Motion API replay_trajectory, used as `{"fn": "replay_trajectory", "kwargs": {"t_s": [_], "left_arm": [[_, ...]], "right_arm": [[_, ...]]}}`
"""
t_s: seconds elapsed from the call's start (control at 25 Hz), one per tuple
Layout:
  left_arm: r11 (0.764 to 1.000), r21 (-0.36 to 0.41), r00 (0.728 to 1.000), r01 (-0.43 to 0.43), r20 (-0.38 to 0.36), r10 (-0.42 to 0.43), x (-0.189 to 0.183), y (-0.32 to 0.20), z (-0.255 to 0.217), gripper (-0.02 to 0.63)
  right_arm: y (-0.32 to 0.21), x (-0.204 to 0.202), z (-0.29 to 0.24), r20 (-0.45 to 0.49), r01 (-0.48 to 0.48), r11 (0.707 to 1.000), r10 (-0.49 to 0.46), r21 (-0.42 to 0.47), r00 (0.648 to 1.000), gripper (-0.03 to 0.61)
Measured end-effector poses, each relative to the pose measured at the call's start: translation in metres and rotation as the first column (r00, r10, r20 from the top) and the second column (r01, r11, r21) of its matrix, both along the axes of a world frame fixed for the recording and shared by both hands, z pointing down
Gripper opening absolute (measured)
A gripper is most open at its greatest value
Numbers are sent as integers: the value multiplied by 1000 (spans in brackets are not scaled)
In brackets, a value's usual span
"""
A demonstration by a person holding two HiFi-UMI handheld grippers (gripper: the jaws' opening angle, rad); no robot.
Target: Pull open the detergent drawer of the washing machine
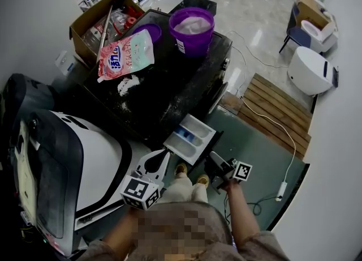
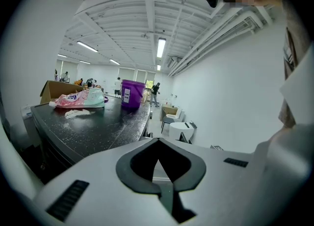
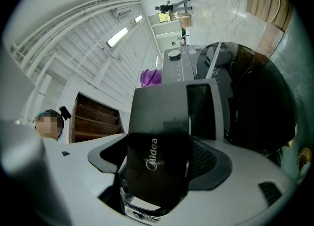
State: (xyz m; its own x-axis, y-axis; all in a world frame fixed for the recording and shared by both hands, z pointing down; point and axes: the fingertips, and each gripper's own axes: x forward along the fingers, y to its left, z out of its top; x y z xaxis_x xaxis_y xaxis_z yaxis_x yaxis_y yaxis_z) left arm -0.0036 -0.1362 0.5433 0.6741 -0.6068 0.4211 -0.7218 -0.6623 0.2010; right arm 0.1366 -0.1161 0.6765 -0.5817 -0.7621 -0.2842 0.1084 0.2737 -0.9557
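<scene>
Two claws: right claw (image 3: 159, 144) clamped on the black front of the drawer (image 1: 191, 136), which stands pulled out of the washer (image 1: 169, 98); left claw (image 2: 158, 141) together, empty, near the drawer.

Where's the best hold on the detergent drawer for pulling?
Its dark front panel, head-on from the front, jaws across its two side edges. It is the flat end plate facing outward; the white tray behind it is thin-walled and open-topped.
</scene>
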Motion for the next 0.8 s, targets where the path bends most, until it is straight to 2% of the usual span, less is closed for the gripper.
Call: {"fn": "replay_trajectory", "kwargs": {"t_s": [0.24,0.64,0.8], "left_arm": [[1000,-5,1000,-11,6,11,0,2,1,20],[999,3,999,-45,-16,45,8,-5,-4,20],[997,4,997,-74,-31,74,16,-8,-5,20]], "right_arm": [[-1,-1,6,-11,-12,1000,12,-19,1000,388],[-1,-7,3,-126,32,999,-36,-29,991,428],[8,9,6,-134,-22,999,16,-44,991,416]]}}
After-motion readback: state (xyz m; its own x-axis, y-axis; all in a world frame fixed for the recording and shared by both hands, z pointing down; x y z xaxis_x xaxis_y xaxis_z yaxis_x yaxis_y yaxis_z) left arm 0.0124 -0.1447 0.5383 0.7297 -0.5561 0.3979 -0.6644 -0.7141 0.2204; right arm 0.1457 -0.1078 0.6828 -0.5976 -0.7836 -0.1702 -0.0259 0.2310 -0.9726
